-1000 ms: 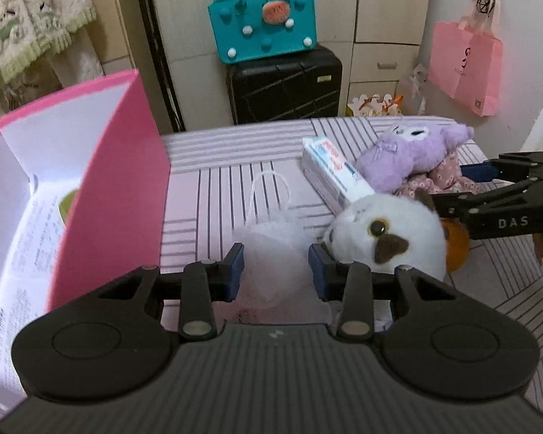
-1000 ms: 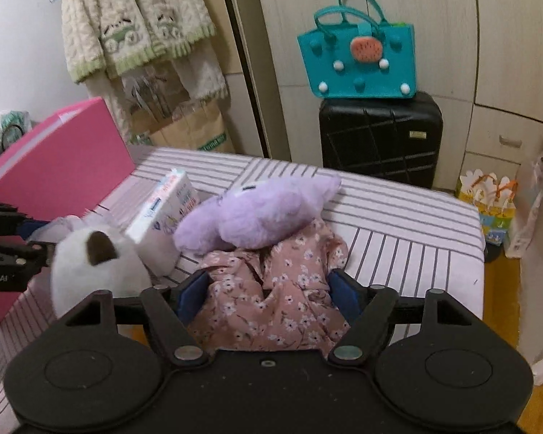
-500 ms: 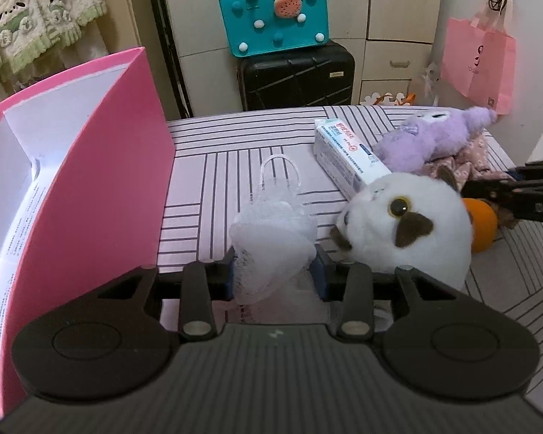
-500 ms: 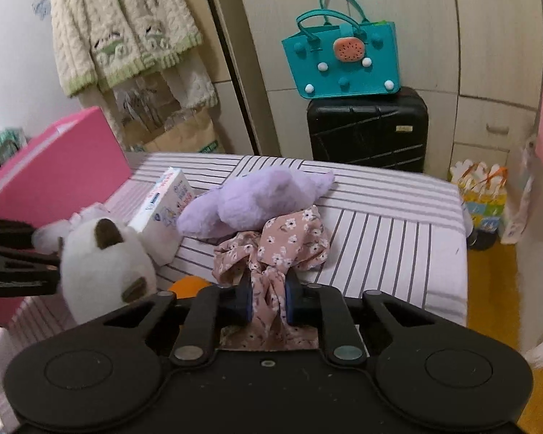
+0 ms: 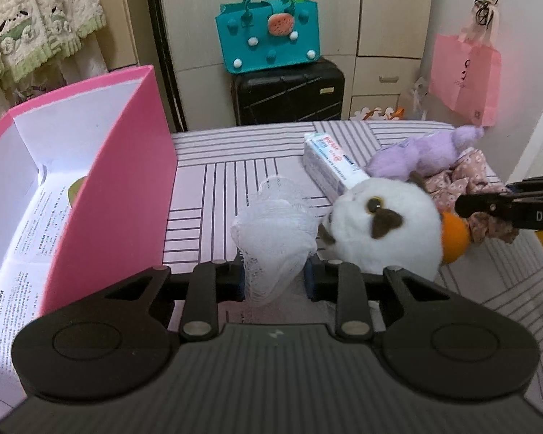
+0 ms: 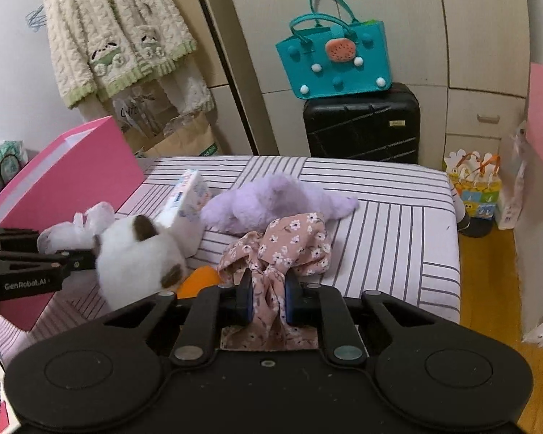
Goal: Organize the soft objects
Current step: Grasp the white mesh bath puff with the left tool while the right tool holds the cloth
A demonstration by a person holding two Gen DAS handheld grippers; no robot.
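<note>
Biggest worry is the pink box [image 5: 101, 195], filling the left half of the left wrist view. Its near wall stands tall right beside the left gripper [image 5: 274, 275], which is clenched on the white mesh puff [image 5: 275, 238] at center frame. If the puff goes in there, my guess is the gripper could clip that rim, or the floppy mesh could catch on it and slide out of the jaws.

Next, the white cat plush [image 5: 383, 228], center right, touches the puff. Swing left carelessly and it probably gets dragged or rolls.

Then the floral cloth [image 6: 282, 249], low center in the right wrist view. The right gripper [image 6: 268, 298] is pinching only a twisted bunch of it, and the rest drapes toward the purple plush [image 6: 271, 199], so a lift might snag that or tug the orange ball [image 6: 199, 280] underneath.

View differences: only the left camera looks into the box, showing white printed lining and something greenish at the bottom. Only the right camera shows the cloth grip itself, plus the table's [image 6: 398, 224] right edge with wooden floor beyond, bad if anything rolls that way.
</note>
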